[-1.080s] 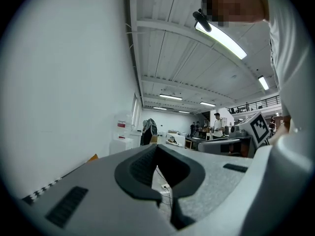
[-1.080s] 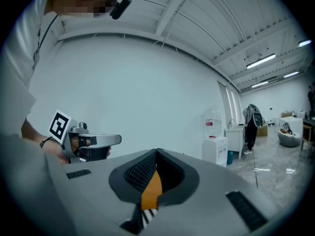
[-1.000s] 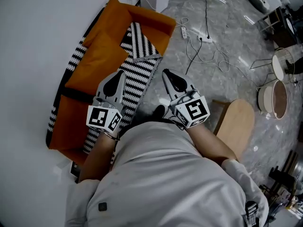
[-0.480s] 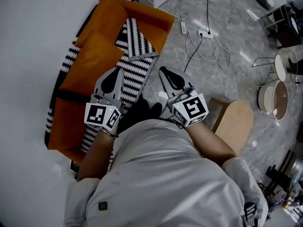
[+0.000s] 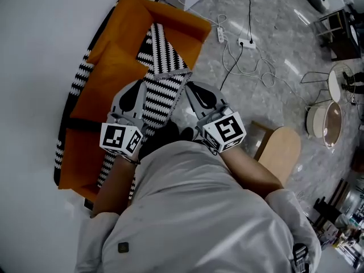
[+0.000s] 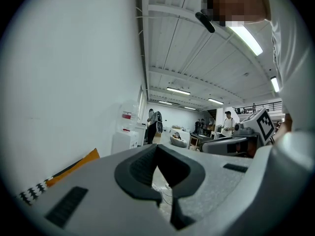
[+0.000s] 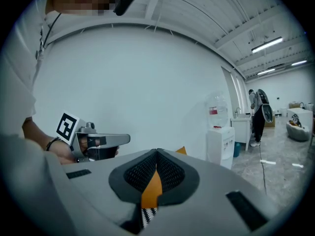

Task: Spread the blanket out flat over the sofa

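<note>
An orange sofa point(image 5: 108, 67) stands along the white wall. A black-and-white striped blanket point(image 5: 162, 56) lies over its seat and back, with part folded near the far arm. My left gripper point(image 5: 135, 89) hovers over the blanket, shut and empty. Its jaws meet in the left gripper view point(image 6: 156, 146), pointing out level across the room. My right gripper point(image 5: 190, 86) hangs by the sofa's front edge, also shut with nothing in it. Below its closed jaws point(image 7: 157, 152) show a strip of sofa point(image 7: 152, 186) and a bit of blanket point(image 7: 146, 216).
A power strip with cables point(image 5: 244, 41) lies on the grey floor beyond the sofa. A round wooden stool point(image 5: 281, 149) stands to my right, with pots point(image 5: 321, 121) farther right. A white water dispenser point(image 7: 220, 132) stands by the wall. People stand far off point(image 6: 227, 122).
Both grippers have stayed shut and held in front of the torso. The right one has drifted slightly left toward the sofa's edge; the blanket has not moved.
</note>
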`<state>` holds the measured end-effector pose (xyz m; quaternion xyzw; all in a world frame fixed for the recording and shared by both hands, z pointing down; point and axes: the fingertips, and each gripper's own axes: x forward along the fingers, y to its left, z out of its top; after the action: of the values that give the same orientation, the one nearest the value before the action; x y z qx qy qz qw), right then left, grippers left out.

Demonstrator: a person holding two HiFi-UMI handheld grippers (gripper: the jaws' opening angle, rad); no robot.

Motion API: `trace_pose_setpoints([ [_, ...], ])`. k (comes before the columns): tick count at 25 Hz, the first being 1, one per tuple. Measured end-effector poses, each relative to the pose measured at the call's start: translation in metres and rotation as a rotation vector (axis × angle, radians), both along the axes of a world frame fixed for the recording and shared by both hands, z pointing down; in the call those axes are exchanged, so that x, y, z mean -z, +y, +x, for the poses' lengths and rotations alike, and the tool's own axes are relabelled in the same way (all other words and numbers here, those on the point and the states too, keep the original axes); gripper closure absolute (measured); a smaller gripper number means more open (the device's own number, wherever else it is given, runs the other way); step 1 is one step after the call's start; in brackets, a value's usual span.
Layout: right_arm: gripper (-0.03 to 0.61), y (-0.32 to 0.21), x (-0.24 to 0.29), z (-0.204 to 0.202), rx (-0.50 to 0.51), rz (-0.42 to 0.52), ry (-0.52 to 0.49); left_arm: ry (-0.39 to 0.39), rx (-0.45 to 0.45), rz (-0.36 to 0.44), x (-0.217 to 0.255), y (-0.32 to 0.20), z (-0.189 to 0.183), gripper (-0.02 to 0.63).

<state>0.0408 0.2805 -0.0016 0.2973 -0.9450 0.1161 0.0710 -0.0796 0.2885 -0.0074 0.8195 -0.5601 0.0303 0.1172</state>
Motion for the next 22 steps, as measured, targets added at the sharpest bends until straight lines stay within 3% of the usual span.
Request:
trace_pose_setpoints([
  [12,0.555,-0.068,-0.032,-0.06,-0.002,-0.054,0.078,-0.027,-0.022,-0.028,-0.022,-0.059,-0.073,0.604],
  [18,0.554,-0.094,-0.065,-0.089,0.079,-0.08,0.115,-0.046,-0.054,-0.095,-0.059,-0.076,-0.086,0.604],
  [22,0.552,-0.11,-0.1,-0.108,0.155,-0.125,0.119,-0.068,-0.017,-0.14,-0.089,-0.088,-0.098,0.604],
])
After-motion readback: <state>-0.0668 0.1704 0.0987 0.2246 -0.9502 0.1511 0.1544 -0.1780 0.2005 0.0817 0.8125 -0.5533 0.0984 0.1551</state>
